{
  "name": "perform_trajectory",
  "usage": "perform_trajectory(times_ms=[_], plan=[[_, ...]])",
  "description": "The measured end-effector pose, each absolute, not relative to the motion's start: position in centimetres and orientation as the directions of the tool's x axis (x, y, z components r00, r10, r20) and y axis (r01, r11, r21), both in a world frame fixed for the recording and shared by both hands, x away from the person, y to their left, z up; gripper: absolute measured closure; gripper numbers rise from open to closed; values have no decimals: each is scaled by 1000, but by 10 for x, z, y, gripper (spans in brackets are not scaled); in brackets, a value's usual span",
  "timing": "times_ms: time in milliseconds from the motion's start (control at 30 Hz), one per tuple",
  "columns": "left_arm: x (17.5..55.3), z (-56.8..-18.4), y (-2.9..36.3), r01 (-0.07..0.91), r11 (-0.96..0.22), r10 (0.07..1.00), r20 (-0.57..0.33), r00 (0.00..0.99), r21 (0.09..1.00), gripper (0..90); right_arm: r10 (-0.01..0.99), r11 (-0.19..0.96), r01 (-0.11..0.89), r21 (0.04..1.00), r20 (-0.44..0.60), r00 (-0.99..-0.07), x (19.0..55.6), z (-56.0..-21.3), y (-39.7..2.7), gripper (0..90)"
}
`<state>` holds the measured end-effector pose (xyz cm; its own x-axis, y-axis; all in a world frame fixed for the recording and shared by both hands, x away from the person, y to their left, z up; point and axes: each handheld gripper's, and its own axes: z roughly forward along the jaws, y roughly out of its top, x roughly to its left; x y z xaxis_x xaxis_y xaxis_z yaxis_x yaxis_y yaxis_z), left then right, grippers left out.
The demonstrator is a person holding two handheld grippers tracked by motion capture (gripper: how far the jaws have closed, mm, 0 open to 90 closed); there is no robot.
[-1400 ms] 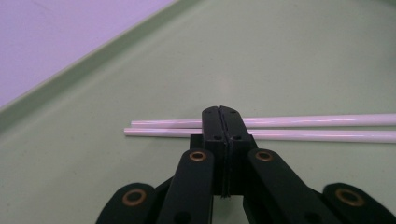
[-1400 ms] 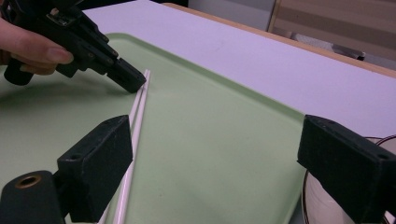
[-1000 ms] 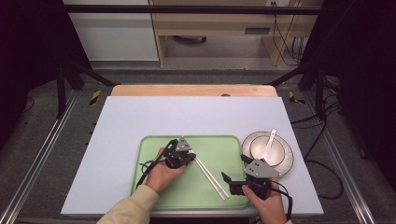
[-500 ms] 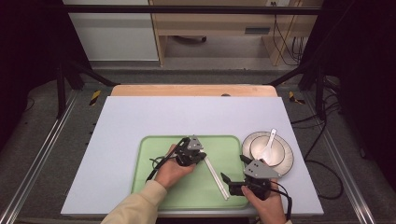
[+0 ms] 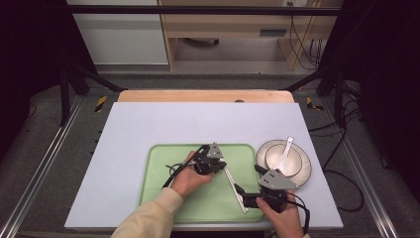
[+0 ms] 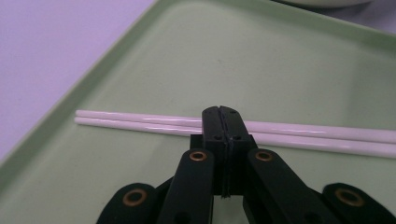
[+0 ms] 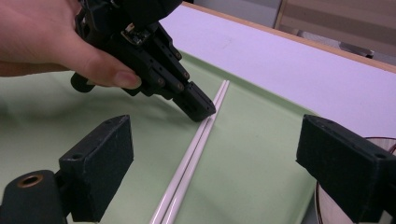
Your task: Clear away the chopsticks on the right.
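Chopsticks (image 5: 234, 182): two white sticks are laid side by side, touching, on the green tray (image 5: 163, 163), in its right half, running from near the tray's middle toward its near right corner.
Left tool (image 5: 222, 165): its jaws are pressed fully together with nothing between them; the closed tip is set against the far end of the pair, seen just beside the sticks in the right gripper view.
Right tool (image 5: 241, 191): its jaws are spread wide, one to each side of the near end of the pair, and nothing is gripped.
Done so far: the pair is judged to be aligned and bracketed, not yet lifted.
Left to do: closing on the sticks and moving them is judged still ahead.
Counts: two chopsticks, one tray, one plate (image 5: 303, 173), one bowl (image 5: 270, 156), one spoon (image 5: 284, 156), two tools.
Worktop (image 5: 148, 124): pale, with the plate set right of the tray.
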<state>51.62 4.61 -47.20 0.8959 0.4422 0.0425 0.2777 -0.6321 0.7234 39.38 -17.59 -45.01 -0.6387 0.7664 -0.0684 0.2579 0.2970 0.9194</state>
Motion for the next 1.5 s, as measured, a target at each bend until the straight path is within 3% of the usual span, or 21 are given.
perform_trajectory(times_ms=[167,800,1500], plan=[[528,-470,51,302,-597,483,33,875,744,898,765,298,259,919,-67,-641,394,-450,-175,108],[551,-474,52,300,-624,494,67,867,721,898,759,310,261,914,-72,-648,394,-452,-174,108],[551,-475,16,220,-656,401,87,912,722,898,754,311,267,912,-66,-654,394,-452,-173,109]])
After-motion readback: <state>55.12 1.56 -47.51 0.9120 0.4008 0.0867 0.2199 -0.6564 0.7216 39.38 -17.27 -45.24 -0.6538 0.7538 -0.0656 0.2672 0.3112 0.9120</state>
